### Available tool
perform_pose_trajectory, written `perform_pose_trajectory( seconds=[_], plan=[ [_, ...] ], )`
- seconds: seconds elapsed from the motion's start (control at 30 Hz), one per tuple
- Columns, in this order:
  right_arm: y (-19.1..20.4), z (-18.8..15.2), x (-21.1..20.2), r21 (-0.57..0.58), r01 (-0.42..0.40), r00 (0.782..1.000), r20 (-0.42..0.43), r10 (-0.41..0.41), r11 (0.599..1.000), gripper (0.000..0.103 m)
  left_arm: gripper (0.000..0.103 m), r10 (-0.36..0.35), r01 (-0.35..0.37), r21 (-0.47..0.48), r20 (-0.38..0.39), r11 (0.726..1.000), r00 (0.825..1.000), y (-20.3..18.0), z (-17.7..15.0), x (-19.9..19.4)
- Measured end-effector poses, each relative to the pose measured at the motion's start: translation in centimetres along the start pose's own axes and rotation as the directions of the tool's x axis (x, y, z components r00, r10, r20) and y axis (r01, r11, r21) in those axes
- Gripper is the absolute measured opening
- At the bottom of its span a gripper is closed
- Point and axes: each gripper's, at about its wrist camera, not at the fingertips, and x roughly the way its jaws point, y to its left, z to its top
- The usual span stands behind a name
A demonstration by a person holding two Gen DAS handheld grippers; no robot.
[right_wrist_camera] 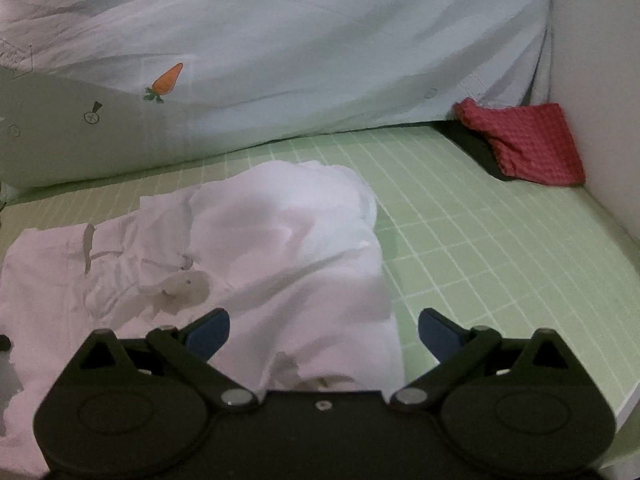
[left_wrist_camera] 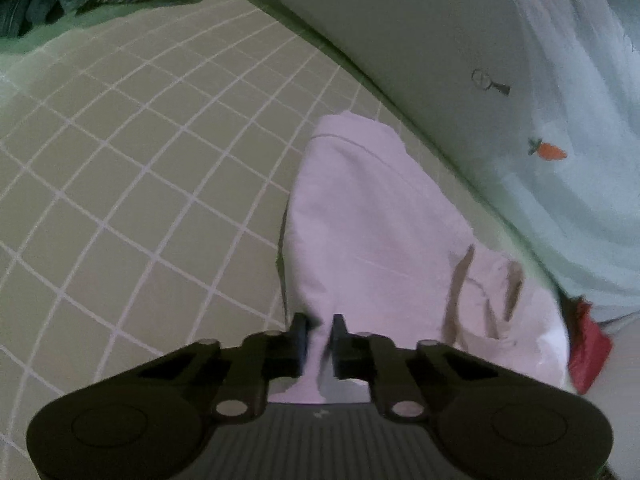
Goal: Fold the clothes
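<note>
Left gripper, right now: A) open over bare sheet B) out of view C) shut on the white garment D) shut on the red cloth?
C: the left gripper has its black fingers pinched together with a fold of the white fabric garment between them.

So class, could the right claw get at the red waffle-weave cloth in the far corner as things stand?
Probably yes. The right claw is open and holds nothing, and bare green grid sheet lies between it and the red cloth; only the white garment sits off to one side.
</note>
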Motion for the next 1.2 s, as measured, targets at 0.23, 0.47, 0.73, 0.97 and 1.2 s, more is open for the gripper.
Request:
perform_pose_trajectory(
  seconds=[0.23, 0.47, 0.73, 0.97, 1.2],
  plan=[
    [-2.4, -0.9, -0.9, 0.02, -0.005, 1.0, -0.028, 0.006, 1.0, 0.102, 0.006, -0.135, 0.137, -0.03, 0.042, 0.99, 0.99, -3.6, -0.3, -2.6],
    [-6.1, -0.8, -0.3, 0.066, -0.012, 0.999, -0.049, 0.016, 0.998, 0.102, 0.006, -0.29, 0.29, 0.004, 0.04, 0.957, 0.956, -11.6, -0.9, -2.7],
    [-11.9, 0.5, 1.5, 0.092, -0.028, 0.998, -0.059, 0.034, 0.995, 0.102, 0.006, -0.347, 0.348, -0.004, -0.053, 0.938, 0.936, -20.1, -5.8, 3.2],
    [-17.7, 2.4, 3.9, 0.049, -0.042, 0.997, -0.063, 0.045, 0.998, 0.102, 0.01, -0.278, 0.266, -0.153, -0.065, 0.952, 0.958, -21.6, -10.1, 9.5],
    [-20.5, 3.5, 6.2, 0.019, -0.083, 0.992, -0.09, 0.084, 0.996, 0.102, 0.011, -0.247, 0.24, -0.308, 0.015, 0.921, 0.969, -21.1, -11.6, 10.3]
  ],
)
